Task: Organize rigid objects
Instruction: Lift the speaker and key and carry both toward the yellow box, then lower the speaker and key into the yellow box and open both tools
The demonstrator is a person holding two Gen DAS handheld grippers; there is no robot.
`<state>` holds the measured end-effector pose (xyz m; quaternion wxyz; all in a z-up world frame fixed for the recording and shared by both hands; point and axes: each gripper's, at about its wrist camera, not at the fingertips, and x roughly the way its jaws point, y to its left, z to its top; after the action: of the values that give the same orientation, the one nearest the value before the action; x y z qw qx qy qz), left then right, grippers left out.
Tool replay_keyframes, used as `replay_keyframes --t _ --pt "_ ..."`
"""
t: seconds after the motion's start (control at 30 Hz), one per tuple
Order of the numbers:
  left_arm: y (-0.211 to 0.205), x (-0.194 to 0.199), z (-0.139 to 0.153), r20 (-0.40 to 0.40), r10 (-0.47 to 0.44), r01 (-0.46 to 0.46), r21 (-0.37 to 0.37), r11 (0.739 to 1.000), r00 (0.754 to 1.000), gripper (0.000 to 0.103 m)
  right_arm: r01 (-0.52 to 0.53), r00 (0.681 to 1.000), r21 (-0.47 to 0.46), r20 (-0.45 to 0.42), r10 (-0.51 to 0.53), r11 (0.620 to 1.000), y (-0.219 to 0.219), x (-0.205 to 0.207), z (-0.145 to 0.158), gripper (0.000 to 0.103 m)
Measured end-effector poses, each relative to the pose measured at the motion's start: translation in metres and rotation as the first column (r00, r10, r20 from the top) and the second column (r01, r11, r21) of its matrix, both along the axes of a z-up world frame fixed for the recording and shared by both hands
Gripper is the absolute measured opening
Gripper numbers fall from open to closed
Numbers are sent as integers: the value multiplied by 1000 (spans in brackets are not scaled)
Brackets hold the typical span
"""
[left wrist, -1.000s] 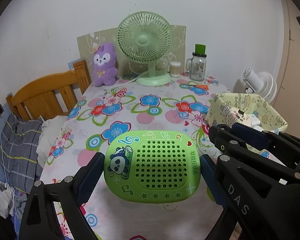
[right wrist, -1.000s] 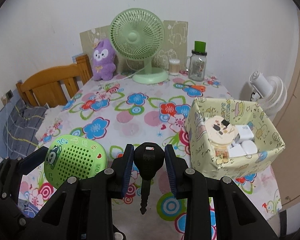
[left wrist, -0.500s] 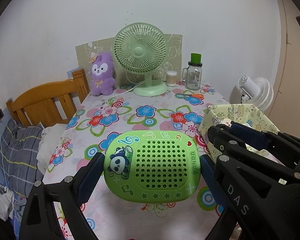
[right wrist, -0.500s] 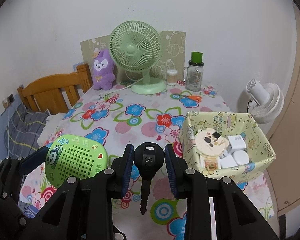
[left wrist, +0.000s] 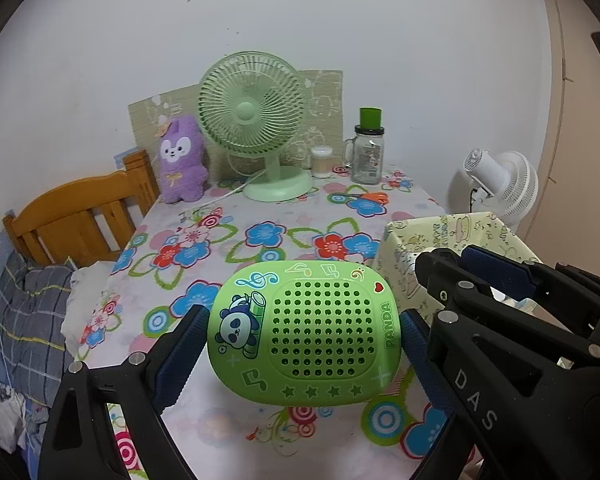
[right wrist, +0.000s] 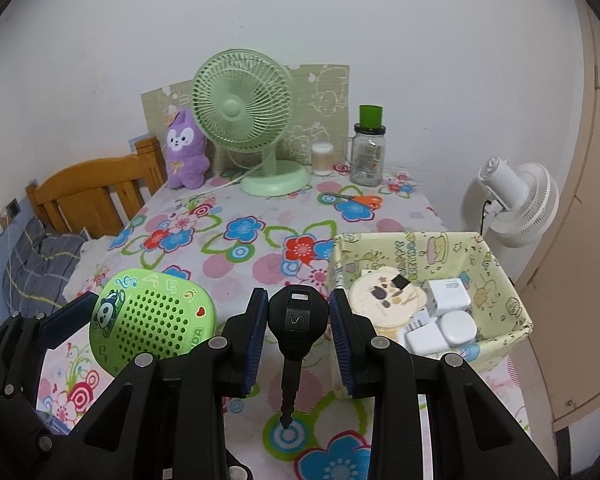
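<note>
Key [right wrist: 298, 320] pinched by its black head in the right claw [right wrist: 299, 334], pads tight on both sides, blade hanging straight down, tip clear above the surface [right wrist: 240, 236]. Green panda speaker [left wrist: 304, 330] spans the left claw [left wrist: 302, 332], jaws wide, pads pressing its short ends, also off the surface.

Landmark is the yellow box [right wrist: 496, 276]: key sits just left of its near-left corner, speaker further left beyond the key. Box already has a round tin [right wrist: 384, 306] and white chargers [right wrist: 446, 314] in it.

Step in hand, my read: carry both over and drop them in. Key first. Bring it above the rim, not into the near wall, which looks soft and will fold. Free floor in the box is thin; aim for the far half, behind the tin. Speaker is wide, so it likely has to lie on top of the contents or go in tilted.

Room: open surface left and behind the box is clear up to the green fan [right wrist: 244, 120], jar [right wrist: 367, 152] and scissors [right wrist: 360, 200]. Box's right side is at the surface edge, white fan [right wrist: 516, 200] just past it, so don't overshoot right.
</note>
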<state>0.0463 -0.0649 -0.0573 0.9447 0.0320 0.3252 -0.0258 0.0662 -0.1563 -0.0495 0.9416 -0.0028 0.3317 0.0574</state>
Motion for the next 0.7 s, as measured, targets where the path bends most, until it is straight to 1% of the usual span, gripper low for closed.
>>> replay_keyframes --t 0.7 --pt "-63 34 -2 -22 -114 114 11 993 993 95 109 994 20 -21 -109 994 -68 24 -4 34"
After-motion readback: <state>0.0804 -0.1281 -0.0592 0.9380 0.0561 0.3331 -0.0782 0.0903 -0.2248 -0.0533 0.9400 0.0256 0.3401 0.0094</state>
